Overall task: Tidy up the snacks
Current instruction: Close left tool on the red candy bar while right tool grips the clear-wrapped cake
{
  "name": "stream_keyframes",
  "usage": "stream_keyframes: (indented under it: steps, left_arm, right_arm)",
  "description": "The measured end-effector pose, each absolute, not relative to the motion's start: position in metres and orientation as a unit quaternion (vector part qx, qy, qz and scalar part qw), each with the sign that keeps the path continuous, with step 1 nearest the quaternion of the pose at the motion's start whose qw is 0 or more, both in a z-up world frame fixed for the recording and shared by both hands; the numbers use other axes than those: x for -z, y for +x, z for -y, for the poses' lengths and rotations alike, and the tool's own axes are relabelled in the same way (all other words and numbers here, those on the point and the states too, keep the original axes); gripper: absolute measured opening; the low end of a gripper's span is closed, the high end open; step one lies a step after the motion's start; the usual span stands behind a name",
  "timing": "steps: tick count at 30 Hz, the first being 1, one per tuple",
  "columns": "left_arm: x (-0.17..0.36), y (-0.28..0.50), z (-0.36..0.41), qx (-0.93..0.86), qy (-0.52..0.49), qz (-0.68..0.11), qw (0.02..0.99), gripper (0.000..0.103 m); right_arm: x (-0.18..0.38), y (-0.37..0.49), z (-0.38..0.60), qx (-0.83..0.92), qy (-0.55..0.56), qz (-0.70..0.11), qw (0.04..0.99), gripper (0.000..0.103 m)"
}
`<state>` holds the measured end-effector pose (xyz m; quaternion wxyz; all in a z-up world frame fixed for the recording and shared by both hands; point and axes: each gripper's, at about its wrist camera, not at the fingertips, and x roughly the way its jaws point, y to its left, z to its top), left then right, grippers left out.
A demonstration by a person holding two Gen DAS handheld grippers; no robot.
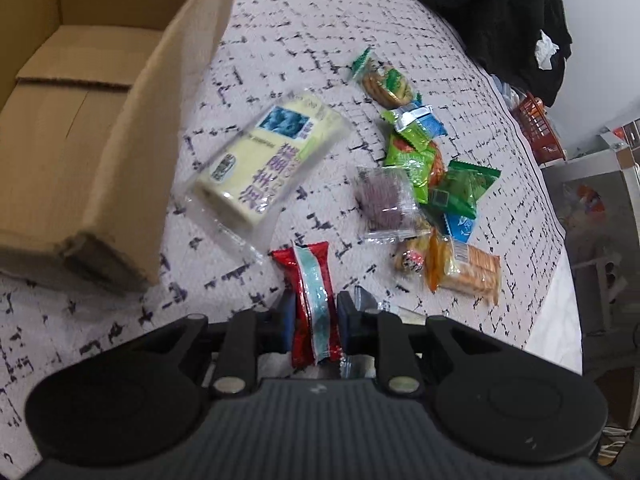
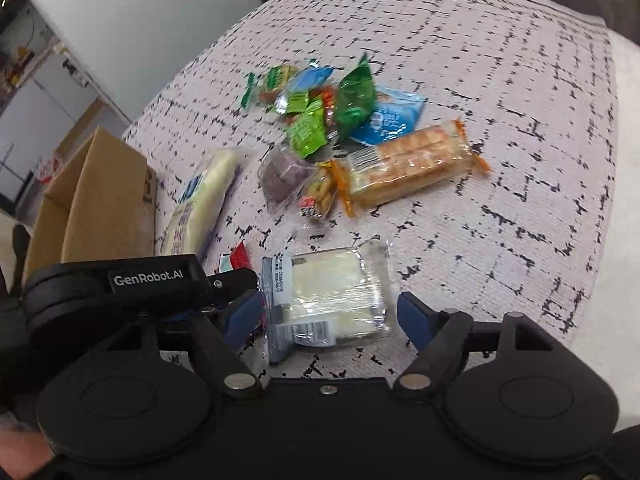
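A cardboard box [image 1: 80,128] sat ahead and left of the left gripper's jaws, its visible floor bare, so sorting looked barely begun. Ahead lay a pale yellow pkg [image 1: 266,160]; further right, a heap of snacks [image 1: 424,168] w/ a cracker pack [image 2: 404,164], all on the patterned cloth [image 2: 500,80]. The left gripper [image 1: 313,312] was clamped on a red packet [image 1: 312,300], likely box-bound. The right gripper [image 2: 330,314] stood w/ jaws apart, a clear white-filled packet [image 2: 332,300] lying between them, not yet pinched.

Soft even light — motion blur, fisheye-bent edges
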<state>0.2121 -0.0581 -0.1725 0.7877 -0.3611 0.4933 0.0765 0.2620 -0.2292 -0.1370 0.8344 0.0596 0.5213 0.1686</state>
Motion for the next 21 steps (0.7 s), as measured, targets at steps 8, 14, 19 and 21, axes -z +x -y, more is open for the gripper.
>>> stream_keyframes:
  steps: [8,14,19,21]
  left_arm:
    - [0.172,0.21,0.056,-0.049,-0.36,-0.507,0.782,0.02]
    - [0.171,0.214,0.06,-0.053,-0.341,-0.518,0.783,0.023]
    - [0.17,0.221,0.069,-0.064,-0.308,-0.524,0.792,0.025]
    - [0.169,0.225,0.073,-0.069,-0.297,-0.53,0.791,0.027]
  right_arm:
    - [0.146,0.258,0.219,-0.165,0.003,-0.521,0.838,0.08]
    - [0.147,0.257,0.22,-0.139,-0.009,-0.513,0.847,0.07]
    - [0.143,0.256,0.221,-0.126,-0.039,-0.506,0.852,0.075]
    - [0.142,0.255,0.22,-0.132,-0.049,-0.502,0.853,0.077]
